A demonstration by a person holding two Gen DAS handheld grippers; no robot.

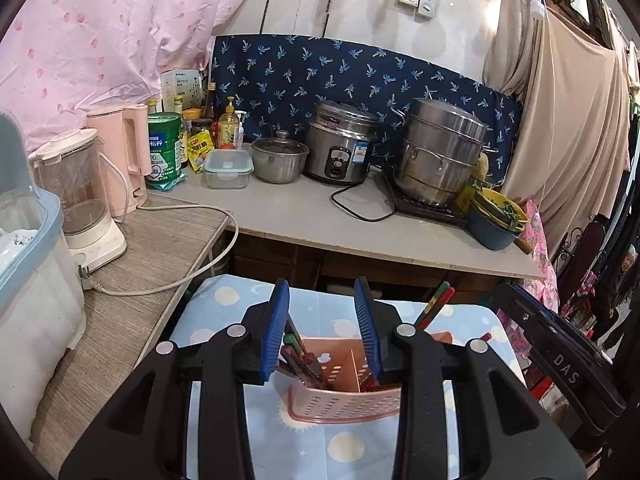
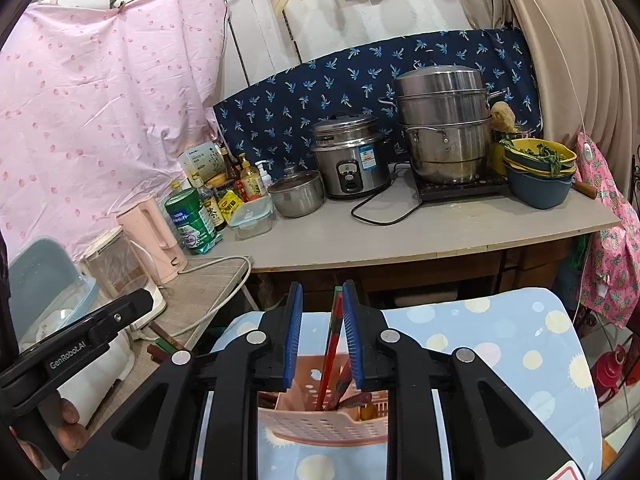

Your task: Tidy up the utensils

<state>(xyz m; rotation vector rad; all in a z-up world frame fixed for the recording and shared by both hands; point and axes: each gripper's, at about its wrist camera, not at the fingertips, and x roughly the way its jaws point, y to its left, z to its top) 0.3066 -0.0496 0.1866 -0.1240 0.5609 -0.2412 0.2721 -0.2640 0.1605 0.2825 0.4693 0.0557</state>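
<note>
A pink perforated utensil holder [image 1: 344,400] stands on a blue dotted cloth [image 1: 224,300]. It has a middle divider, and several red and green chopsticks [image 1: 300,356] stand in its left compartment. My left gripper [image 1: 322,328] is open and empty, right above the holder. In the right wrist view the holder [image 2: 324,420] sits below my right gripper [image 2: 322,332], which is open. A pair of red chopsticks [image 2: 333,340] stands between its pads, leaning against the right pad, lower ends inside the holder. These chopsticks also show in the left wrist view [image 1: 434,306].
A grey counter [image 1: 304,212] behind holds a rice cooker [image 1: 340,144], a steamer pot [image 1: 440,152] on a hob, a small pot, a box, bottles and stacked bowls [image 1: 496,216]. Kettles [image 1: 80,196], a cord and a plastic bin sit on the left table.
</note>
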